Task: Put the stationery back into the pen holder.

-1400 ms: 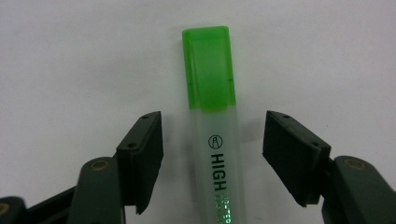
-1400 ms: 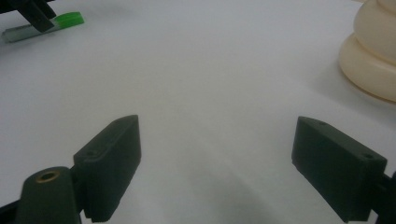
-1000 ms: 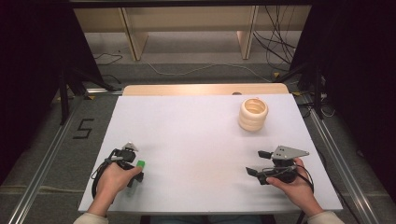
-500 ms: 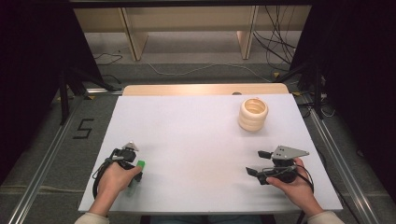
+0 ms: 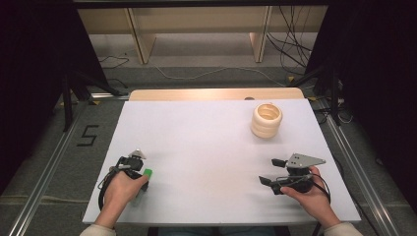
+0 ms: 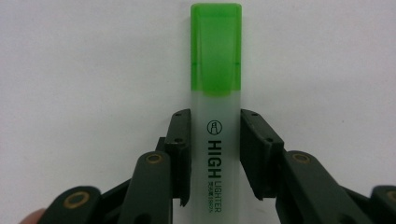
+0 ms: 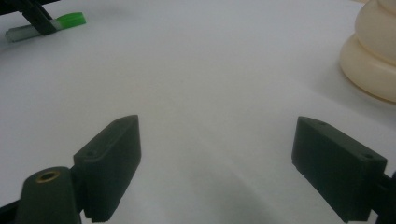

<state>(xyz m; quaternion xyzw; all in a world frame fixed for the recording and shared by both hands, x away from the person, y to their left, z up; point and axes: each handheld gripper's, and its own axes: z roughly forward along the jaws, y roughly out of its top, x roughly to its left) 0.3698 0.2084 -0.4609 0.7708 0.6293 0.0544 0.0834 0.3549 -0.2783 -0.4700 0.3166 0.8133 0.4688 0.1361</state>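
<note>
Green-capped translucent highlighter pen [image 6: 215, 116], printed "HIGH LIGHTER", sits clamped in my left gripper [image 6: 215, 140] near the white table's [image 5: 206, 142] front left edge. My right gripper [image 5: 273, 171] rests released, jaws spread wide, at front right. Open tabletop lies between them. Behind stands a cream ribbed ring-stack holder [image 5: 266, 120], whose contents I cannot see.

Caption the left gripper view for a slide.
Left gripper clamps a translucent white highlighter with green cap over the white table.
</note>
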